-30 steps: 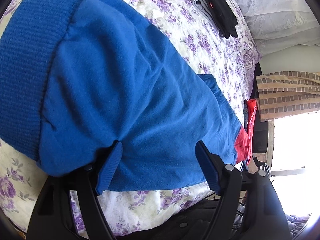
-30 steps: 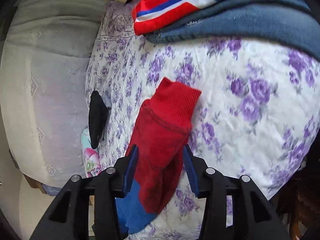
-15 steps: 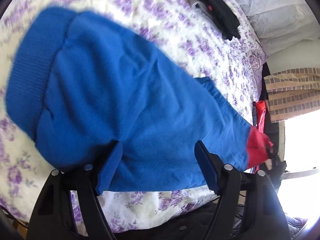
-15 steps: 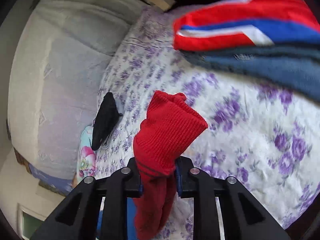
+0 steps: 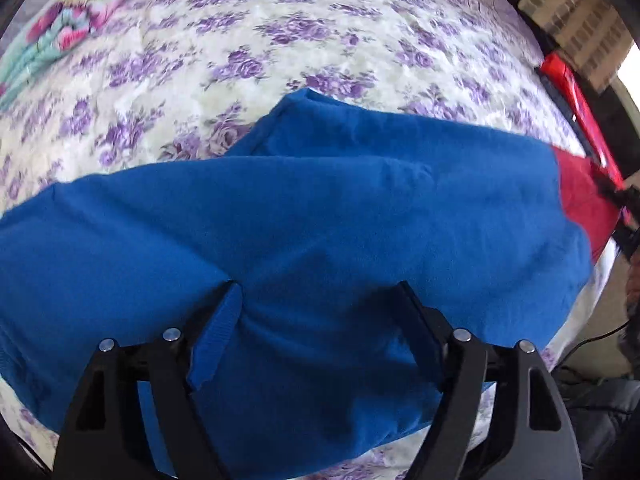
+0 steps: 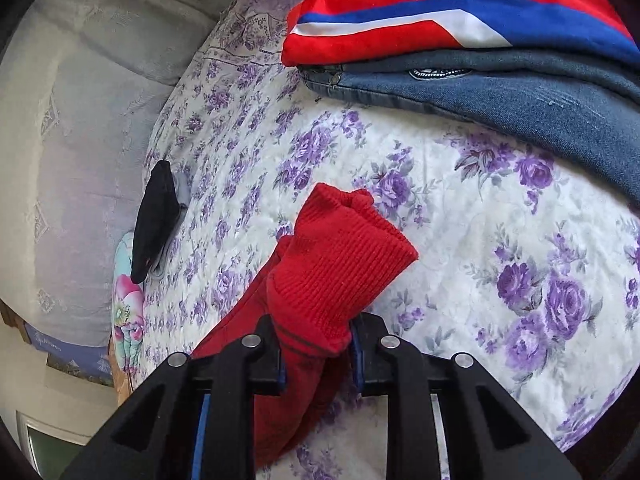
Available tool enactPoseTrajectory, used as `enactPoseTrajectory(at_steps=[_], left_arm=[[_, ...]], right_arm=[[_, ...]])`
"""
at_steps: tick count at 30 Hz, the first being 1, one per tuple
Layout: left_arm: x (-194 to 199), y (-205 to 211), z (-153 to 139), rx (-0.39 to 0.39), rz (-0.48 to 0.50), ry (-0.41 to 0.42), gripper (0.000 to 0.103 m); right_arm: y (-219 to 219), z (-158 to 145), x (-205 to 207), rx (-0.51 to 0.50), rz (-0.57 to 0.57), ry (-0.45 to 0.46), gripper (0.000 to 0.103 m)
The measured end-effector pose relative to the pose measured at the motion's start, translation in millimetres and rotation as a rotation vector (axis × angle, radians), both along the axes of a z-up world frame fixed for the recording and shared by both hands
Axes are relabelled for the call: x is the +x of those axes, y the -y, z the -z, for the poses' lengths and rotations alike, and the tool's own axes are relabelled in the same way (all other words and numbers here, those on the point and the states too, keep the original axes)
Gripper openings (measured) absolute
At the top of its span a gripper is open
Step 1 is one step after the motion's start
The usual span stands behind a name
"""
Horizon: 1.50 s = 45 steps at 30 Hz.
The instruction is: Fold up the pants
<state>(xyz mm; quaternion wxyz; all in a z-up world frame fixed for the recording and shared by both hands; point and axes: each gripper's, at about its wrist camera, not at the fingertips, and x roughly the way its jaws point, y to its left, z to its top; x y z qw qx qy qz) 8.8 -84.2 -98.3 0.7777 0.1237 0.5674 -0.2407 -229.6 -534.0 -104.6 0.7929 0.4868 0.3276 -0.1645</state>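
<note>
The blue pants [image 5: 320, 240] lie across the floral bedspread [image 5: 240, 60], their red leg end [image 5: 580, 204] at the right. My left gripper [image 5: 320, 304] is open, its fingers [image 5: 218, 332] resting on the blue fabric. In the right wrist view my right gripper [image 6: 316, 344] is shut on the red ribbed cuff [image 6: 340, 256] of the pants and holds it bunched above the bedspread [image 6: 480, 240]. The right gripper also shows at the far right of the left wrist view [image 5: 620, 200].
A stack of folded clothes, a red, white and blue garment [image 6: 440, 20] on jeans [image 6: 520, 96], lies ahead of my right gripper. A black folded item [image 6: 156, 220] and a flowered cloth [image 6: 128, 312] lie near the grey headboard [image 6: 80, 120]. The bed edge is at the right [image 5: 600, 280].
My right gripper closed on the red cuff and lifted it. The left view swung along the pants; the waistband has left the frame and the left gripper stays open.
</note>
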Motion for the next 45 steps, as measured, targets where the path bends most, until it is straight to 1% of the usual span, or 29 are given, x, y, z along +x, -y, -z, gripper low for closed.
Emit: enactPoseTrajectory(at_steps=[1,2,5,7,8,9,10,11,12,13,15,17,18,20,22,23,24,25,26,27,29,31,32,33,36,38,40,43,45], left_arm=[[-2,3,-4,0.011,0.003,0.021,0.075],[-4,4,-12,-0.014,0.009,0.039,0.075],[-8,8,-45,-0.151,0.019,0.108,0.075],[-6,20,-52,-0.170,0.020,0.121,0.077],[-3,28,-47,-0.157,0.027,0.101,0.080],[-3,31,-39,-0.135,0.034,0.074,0.080],[-2,33,-24,-0.090,0.033,0.039,0.080],[-1,33,-5,-0.037,0.030,-0.020,0.081],[-7,29,6,-0.015,0.036,-0.056,0.082],[-14,23,2,-0.039,0.067,-0.006,0.082],[-22,12,-5,-0.008,0.066,0.020,0.081],[-27,-9,-22,-0.065,0.025,0.058,0.081],[-27,-25,-33,-0.107,-0.018,0.093,0.081],[-26,-54,-43,-0.128,-0.121,0.130,0.081],[-20,-86,-38,-0.122,-0.239,0.116,0.082],[-17,-99,-29,-0.104,-0.283,0.088,0.082],[-15,-111,-19,-0.079,-0.320,0.055,0.079],[-15,-125,-8,-0.095,-0.344,0.007,0.075],[-17,-133,-5,-0.117,-0.359,-0.010,0.074],[-22,-140,-6,-0.137,-0.360,-0.014,0.074],[-29,-142,-7,-0.124,-0.334,-0.010,0.074],[-34,-149,-8,-0.129,-0.332,-0.008,0.074],[-35,-149,-10,-0.133,-0.333,-0.008,0.074],[-36,-146,-12,-0.129,-0.327,-0.003,0.074],[-46,-152,-29,-0.109,-0.308,0.058,0.074],[-44,-156,-43,-0.136,-0.319,0.113,0.075],[-39,-164,-55,-0.186,-0.370,0.148,0.080],[-24,-173,-56,-0.265,-0.459,0.121,0.084],[-17,-174,-49,-0.258,-0.485,0.100,0.084]], right_arm=[[0,1,0,0.007,0.004,0.004,0.023],[0,1,-1,0.015,0.007,0.007,0.023],[2,5,-3,0.037,0.013,0.005,0.028],[4,7,-6,0.057,0.018,0.013,0.029],[4,8,-6,0.063,0.020,0.016,0.029],[5,8,-6,0.066,0.020,0.018,0.029],[5,8,-6,0.065,0.017,0.017,0.029],[5,8,-6,0.063,0.009,0.011,0.029],[6,8,-5,0.071,-0.005,0.002,0.031],[9,7,-8,0.086,-0.018,-0.007,0.035],[18,-3,-21,0.106,0.011,-0.019,0.042],[24,-20,-34,0.075,0.044,0.000,0.046],[24,-29,-37,0.029,0.064,-0.009,0.046],[22,-50,-37,-0.123,0.151,-0.070,0.047],[30,-62,-32,-0.203,0.261,-0.153,0.054],[35,-65,-34,-0.206,0.352,-0.158,0.060],[35,-69,-35,-0.201,0.419,-0.102,0.057],[32,-75,-24,-0.215,0.379,-0.047,0.056],[21,-82,-1,-0.245,0.251,-0.018,0.055],[0,-88,32,-0.255,0.059,0.029,0.055],[-55,-87,95,-0.172,-0.322,0.116,0.055],[-121,-79,152,-0.083,-0.637,0.121,0.052],[-153,-75,175,-0.077,-0.751,0.122,0.044],[-180,-71,195,-0.079,-0.840,0.116,0.042],[-240,-57,241,-0.128,-1.019,0.068,0.039],[-266,-48,259,-0.158,-1.110,0.017,0.039],[-286,-43,265,-0.214,-1.183,-0.007,0.039],[-306,-39,272,-0.288,-1.270,-0.030,0.033],[-315,-33,276,-0.292,-1.320,-0.049,0.022]])
